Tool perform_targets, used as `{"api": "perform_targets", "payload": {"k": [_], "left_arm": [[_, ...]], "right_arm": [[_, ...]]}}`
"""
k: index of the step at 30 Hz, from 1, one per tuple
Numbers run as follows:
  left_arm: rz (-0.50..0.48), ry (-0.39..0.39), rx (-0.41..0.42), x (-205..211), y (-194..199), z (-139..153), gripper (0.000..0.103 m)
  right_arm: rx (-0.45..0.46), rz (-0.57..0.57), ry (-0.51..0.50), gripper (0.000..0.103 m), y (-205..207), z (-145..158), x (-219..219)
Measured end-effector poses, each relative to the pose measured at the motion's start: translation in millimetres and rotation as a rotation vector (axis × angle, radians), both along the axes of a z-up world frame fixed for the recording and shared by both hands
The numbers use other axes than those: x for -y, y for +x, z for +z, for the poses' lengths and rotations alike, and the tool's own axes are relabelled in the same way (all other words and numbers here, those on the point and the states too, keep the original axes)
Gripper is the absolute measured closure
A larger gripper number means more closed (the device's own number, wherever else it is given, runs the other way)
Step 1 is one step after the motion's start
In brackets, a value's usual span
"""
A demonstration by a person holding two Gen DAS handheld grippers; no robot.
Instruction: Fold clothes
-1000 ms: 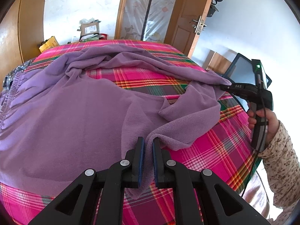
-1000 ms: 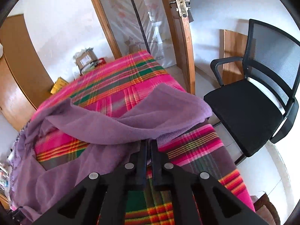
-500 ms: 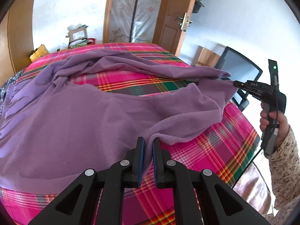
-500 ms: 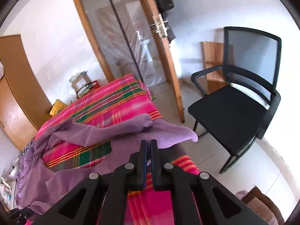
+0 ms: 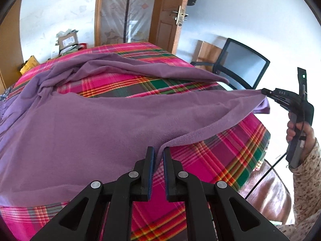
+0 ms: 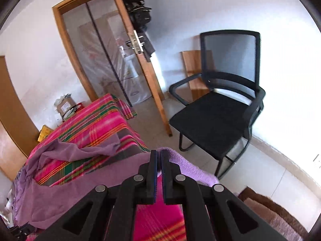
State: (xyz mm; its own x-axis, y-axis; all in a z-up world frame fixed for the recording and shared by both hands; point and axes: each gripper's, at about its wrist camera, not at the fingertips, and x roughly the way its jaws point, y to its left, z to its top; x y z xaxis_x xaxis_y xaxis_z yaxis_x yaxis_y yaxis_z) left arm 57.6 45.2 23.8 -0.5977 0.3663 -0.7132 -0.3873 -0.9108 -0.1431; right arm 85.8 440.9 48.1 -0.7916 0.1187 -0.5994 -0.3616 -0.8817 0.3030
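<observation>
On the bed (image 5: 210,156) with the pink plaid cover, ahead of both tools, we see the purple fleece garment (image 5: 90,132) spread across most of the surface. Left hand-held gripper (image 5: 158,154) is clamped on a hem edge of the garment, fabric pinched between its near-closed jaws, cloth running up and away to the right from there. Right hand-held gripper (image 5: 265,92) is closed on another corner of the same garment, past the bed's right edge, lifted off the bed so the fleece hangs stretched between the two tools. In the right wrist view we see the right hand-held gripper (image 6: 158,156) with jaws nearly together and purple fleece draped over and between the tips. A person's hand (image 5: 299,132) in a floral sleeve (image 5: 307,180) holds the right tool's handle. Beyond the right tool: a black mesh chair (image 6: 220,112) on the tiled floor, an open wooden door (image 6: 140,60) left of it. Cardboard boxes (image 5: 68,42) sit past the bed's far end.
</observation>
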Motion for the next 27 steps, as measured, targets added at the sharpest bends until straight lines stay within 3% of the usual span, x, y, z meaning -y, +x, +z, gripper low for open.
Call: {"api": "perform_targets", "payload": {"k": [12,21,27], "left_arm": [[-0.036,-0.023,0.058,-4,6,-19,0.094],[-0.066,-0.012,0.068,6,16,-18,0.094],[-0.080,-0.020,0.055,26,31,-12,0.093]], "right_arm": [[0.112,-0.046,-0.020,0.099,12,-41,-8],[0.191,-0.074,0.047,0.098,12,-48,0],[0.192,-0.090,0.080,0.098,15,-38,11]]}}
